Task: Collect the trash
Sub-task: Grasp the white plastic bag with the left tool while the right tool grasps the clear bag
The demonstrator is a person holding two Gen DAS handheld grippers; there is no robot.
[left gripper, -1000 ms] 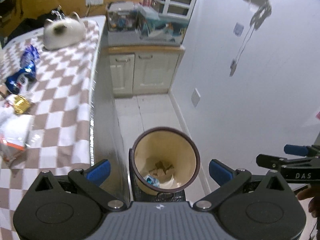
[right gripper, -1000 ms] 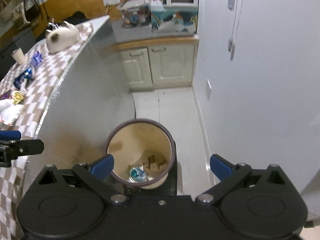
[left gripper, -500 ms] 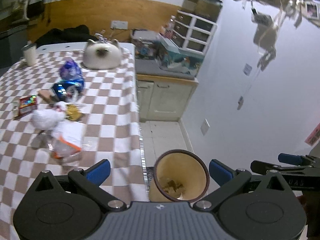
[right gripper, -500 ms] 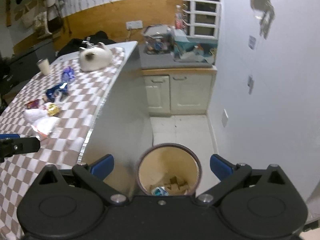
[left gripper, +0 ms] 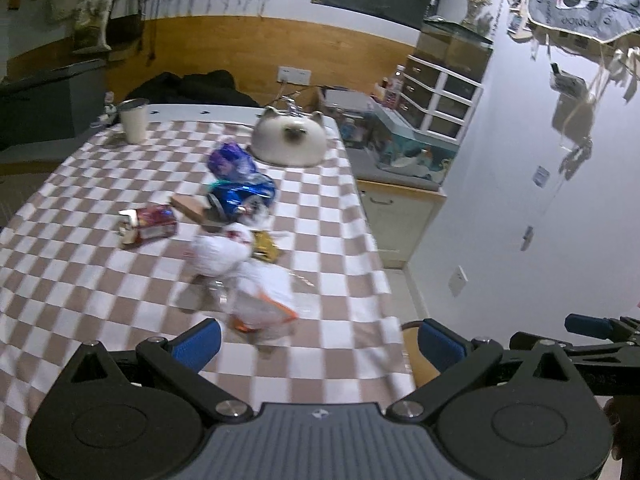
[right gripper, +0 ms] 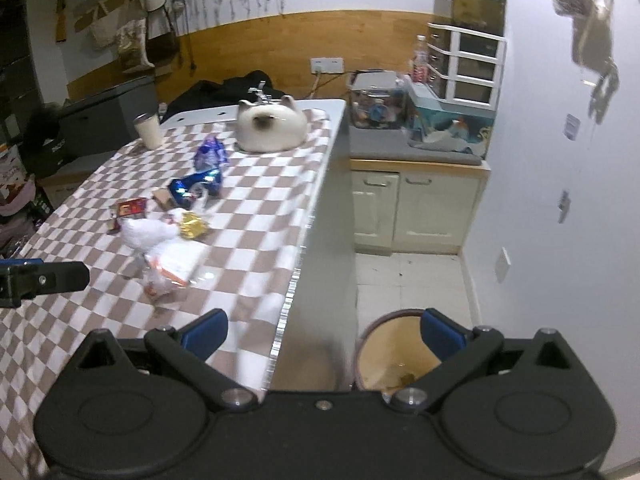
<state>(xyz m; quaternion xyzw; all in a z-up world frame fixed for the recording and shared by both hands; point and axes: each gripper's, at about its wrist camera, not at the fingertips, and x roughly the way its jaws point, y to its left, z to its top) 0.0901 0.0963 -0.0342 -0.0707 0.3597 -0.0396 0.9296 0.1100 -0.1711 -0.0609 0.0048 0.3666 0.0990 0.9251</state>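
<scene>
Both grippers, left gripper and right gripper, are gaping wide, holding nothing, above the bench with wrappers.

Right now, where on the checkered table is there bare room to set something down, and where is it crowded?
Bare cloth lies along the table edge beside the drop to the bin, right of the white bag. Another free patch sits between the cup and red packet. The middle is crowded: blue wrappers, gold wrapper, bags.
</scene>
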